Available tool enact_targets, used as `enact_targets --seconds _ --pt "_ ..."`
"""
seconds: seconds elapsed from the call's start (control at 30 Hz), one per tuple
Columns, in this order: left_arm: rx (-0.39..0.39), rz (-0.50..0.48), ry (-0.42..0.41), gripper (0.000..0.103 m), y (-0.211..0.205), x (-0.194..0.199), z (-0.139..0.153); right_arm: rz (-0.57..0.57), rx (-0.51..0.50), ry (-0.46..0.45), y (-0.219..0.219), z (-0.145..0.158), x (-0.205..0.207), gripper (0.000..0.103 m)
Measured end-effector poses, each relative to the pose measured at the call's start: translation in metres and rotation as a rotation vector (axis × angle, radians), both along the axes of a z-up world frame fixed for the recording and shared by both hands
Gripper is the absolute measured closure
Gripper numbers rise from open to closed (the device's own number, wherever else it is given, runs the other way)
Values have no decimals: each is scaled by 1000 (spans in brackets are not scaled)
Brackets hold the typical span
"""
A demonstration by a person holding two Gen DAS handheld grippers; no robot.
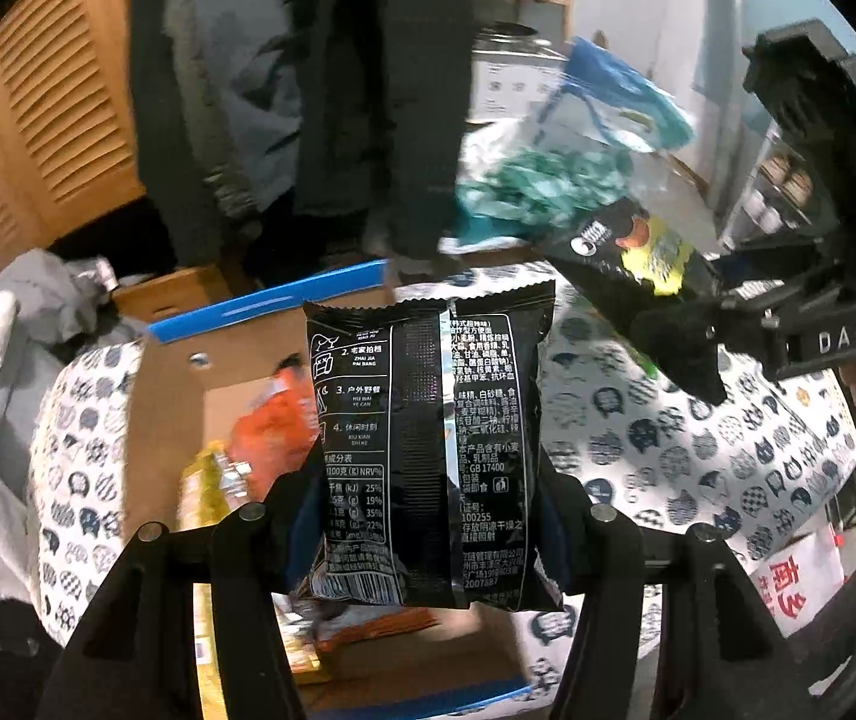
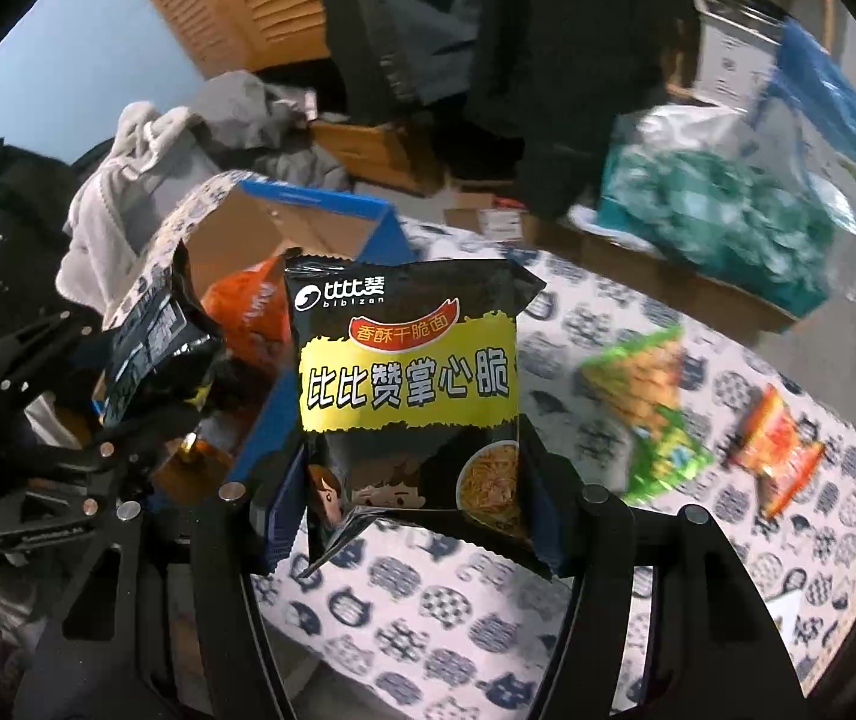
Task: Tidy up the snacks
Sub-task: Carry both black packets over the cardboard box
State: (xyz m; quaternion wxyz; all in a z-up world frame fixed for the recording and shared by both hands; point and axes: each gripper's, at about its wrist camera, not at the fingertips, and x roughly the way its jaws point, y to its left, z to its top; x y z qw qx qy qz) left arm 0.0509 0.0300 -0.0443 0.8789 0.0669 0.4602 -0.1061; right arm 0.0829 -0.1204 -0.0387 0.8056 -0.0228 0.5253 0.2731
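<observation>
Each gripper's fingers [image 1: 565, 516] pinch a black packet [image 1: 428, 450] (second packet [image 2: 410, 396] beside) above the box [image 1: 176, 372], so release both low inside, without crushing.

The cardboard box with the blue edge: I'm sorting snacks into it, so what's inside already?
Inside the cardboard box an orange packet and a yellowish packet show. The black packet held in the left gripper covers the rest of the inside.
</observation>
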Motion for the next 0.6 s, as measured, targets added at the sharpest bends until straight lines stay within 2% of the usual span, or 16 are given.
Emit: enact_targets --seconds 0.23,0.37,0.6 --pt "3 119 -15 43 56 4 -3 63 -5 3 58 0 15 41" --pt "-7 199 8 43 88 12 -13 88 -10 8 86 -3 24 41" --pt "-27 290 53 43 120 26 -30 117 -17 32 128 -16 36 41"
